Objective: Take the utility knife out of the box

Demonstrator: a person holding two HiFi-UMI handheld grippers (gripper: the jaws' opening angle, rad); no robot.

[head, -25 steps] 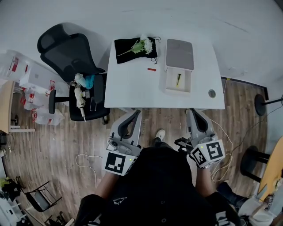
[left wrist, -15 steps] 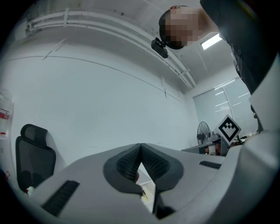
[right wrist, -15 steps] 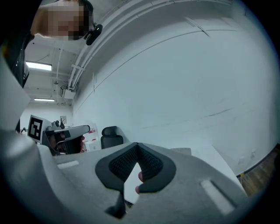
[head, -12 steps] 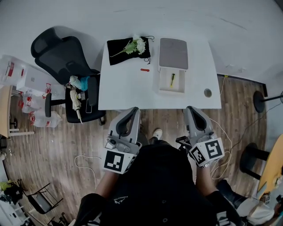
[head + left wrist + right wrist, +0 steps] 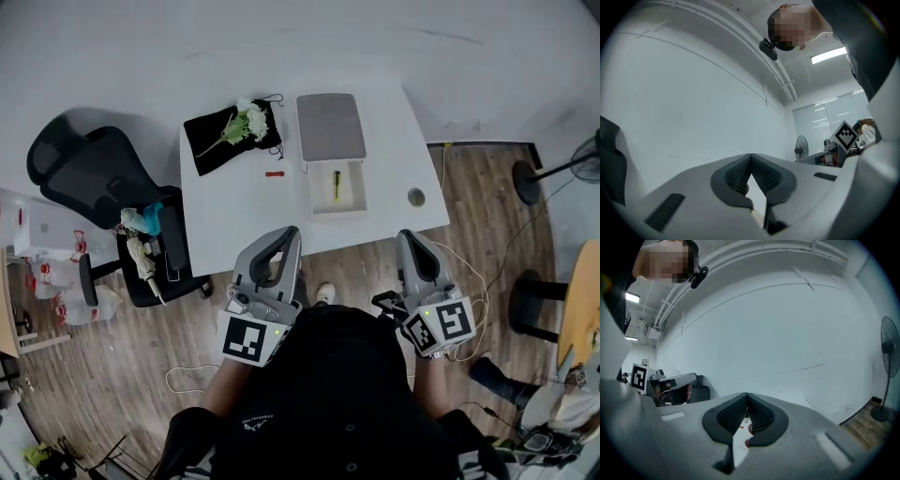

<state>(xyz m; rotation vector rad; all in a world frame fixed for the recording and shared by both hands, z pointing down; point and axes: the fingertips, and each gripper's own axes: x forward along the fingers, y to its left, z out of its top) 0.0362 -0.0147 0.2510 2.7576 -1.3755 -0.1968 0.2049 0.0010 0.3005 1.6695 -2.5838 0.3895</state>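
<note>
An open white box (image 5: pixel 356 199) lies on the white table (image 5: pixel 244 216), its grey lid (image 5: pixel 330 127) folded back behind it. A yellow-green utility knife (image 5: pixel 336 184) rests inside the box. My left gripper (image 5: pixel 291 232) is held near my body at the table's front edge, below and left of the box. Its pads meet at the tips (image 5: pixel 751 155) and hold nothing. My right gripper (image 5: pixel 409 236) is beyond the table's front right corner, also shut and empty (image 5: pixel 747 394). Both point level toward the wall.
A black cloth (image 5: pixel 211 150) with white flowers (image 5: pixel 249 120) lies at the table's back left, and a small red item (image 5: pixel 274 173) sits beside it. A black office chair (image 5: pixel 89 173) with clutter stands to the left. Cables (image 5: pixel 473 281) and a fan base (image 5: pixel 523 183) are on the wooden floor to the right.
In the head view the table and box have slid left and turned slightly. The chair has moved lower left. Both grippers stay shut in front of my body.
</note>
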